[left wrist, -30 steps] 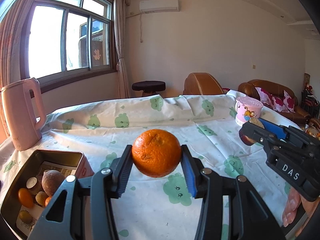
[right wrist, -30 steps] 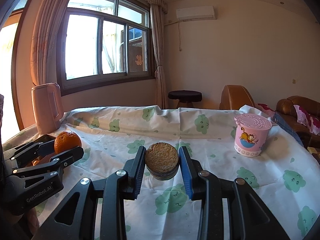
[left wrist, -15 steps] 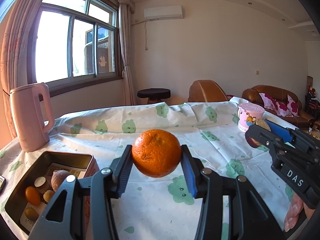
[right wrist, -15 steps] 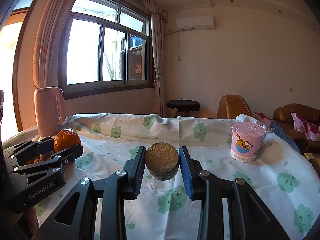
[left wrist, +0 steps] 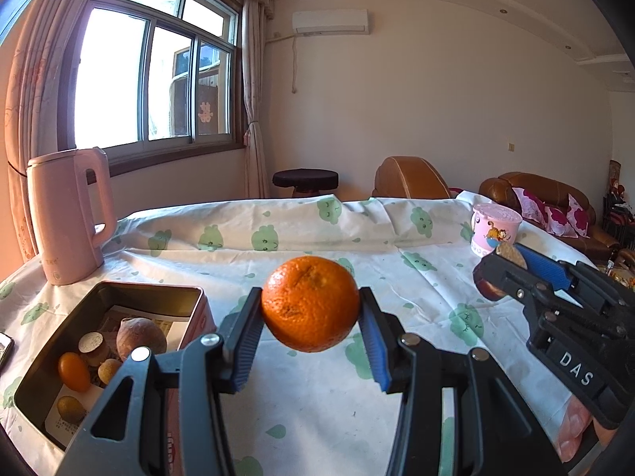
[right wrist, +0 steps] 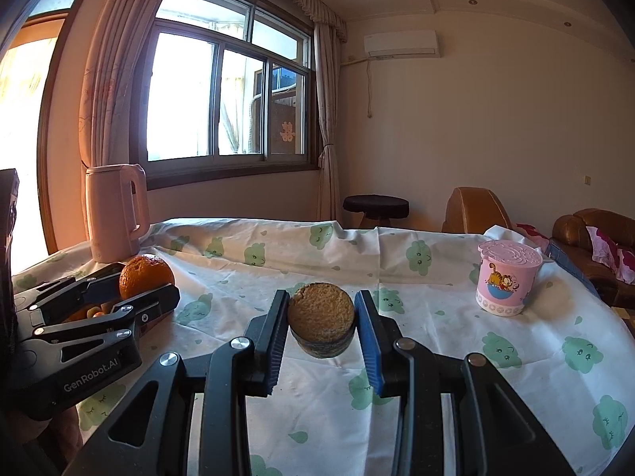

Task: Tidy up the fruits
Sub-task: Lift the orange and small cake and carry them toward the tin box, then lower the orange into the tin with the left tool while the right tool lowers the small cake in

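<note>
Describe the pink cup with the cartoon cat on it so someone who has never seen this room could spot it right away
Start at the table under the white cloth with green prints, then look to its far right edge, near the brown sofa. The pink cup stands there upright and alone, lid on. Unlike the taller plain pink kettle by the window, it is short and carries an orange cartoon cat.

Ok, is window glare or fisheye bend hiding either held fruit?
Left wrist view: the window is blown out white, yet the orange in the left tool is sharp and evenly lit. Right wrist view: same glare at the left edge, walls curve, but the brown cut fruit in the right tool reads clearly.
</note>
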`<act>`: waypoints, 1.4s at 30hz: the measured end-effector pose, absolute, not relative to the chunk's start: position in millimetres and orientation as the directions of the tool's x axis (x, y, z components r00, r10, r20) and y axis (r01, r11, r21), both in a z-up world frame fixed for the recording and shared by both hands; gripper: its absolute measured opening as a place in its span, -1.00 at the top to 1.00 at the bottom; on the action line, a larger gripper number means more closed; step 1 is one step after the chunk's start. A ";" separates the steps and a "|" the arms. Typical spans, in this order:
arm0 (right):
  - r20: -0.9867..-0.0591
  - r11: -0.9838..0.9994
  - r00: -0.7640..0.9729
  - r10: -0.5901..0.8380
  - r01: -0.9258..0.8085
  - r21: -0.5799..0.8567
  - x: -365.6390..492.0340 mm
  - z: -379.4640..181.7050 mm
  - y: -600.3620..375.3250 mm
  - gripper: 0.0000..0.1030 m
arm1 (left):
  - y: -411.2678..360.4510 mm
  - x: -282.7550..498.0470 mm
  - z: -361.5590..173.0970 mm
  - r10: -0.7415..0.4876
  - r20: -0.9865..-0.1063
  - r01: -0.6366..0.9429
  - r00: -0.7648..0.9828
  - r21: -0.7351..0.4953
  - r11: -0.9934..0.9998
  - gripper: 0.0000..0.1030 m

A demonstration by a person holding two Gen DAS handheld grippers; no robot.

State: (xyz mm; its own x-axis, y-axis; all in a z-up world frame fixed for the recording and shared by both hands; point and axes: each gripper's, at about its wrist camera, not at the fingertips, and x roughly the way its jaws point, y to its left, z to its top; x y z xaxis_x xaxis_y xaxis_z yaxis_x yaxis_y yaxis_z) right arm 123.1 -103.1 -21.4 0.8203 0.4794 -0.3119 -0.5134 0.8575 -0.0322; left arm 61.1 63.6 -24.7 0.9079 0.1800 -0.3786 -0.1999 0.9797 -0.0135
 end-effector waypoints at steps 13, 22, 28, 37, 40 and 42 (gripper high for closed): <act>-0.313 0.804 0.770 0.556 -0.594 -0.034 103.8 -14.8 -65.8 0.31 | 90.6 32.9 -17.9 0.207 -0.362 -0.234 0.909 -0.032 0.972 0.06; -0.315 0.752 0.721 0.617 -0.659 -0.034 90.1 -6.8 -31.2 0.31 | 114.9 14.2 -15.5 0.254 -0.360 -0.285 0.898 -0.036 0.958 0.06; -0.319 0.724 0.695 0.645 -0.689 -0.039 83.9 -6.1 -10.0 0.31 | 133.5 3.7 -16.1 0.288 -0.360 -0.324 0.887 -0.043 0.945 0.06; -0.322 0.684 0.660 0.678 -0.728 -0.052 74.8 -4.3 18.2 0.31 | 154.8 -7.7 -17.5 0.326 -0.367 -0.369 0.871 -0.052 0.928 0.06; -0.323 0.673 0.650 0.687 -0.738 -0.053 73.4 -3.9 25.1 0.30 | 161.4 -11.7 -17.6 0.341 -0.365 -0.384 0.866 -0.051 0.922 0.06; -0.325 0.666 0.644 0.693 -0.744 -0.055 71.9 -3.9 30.2 0.31 | 166.4 -13.3 -17.7 0.350 -0.367 -0.395 0.862 -0.052 0.917 0.06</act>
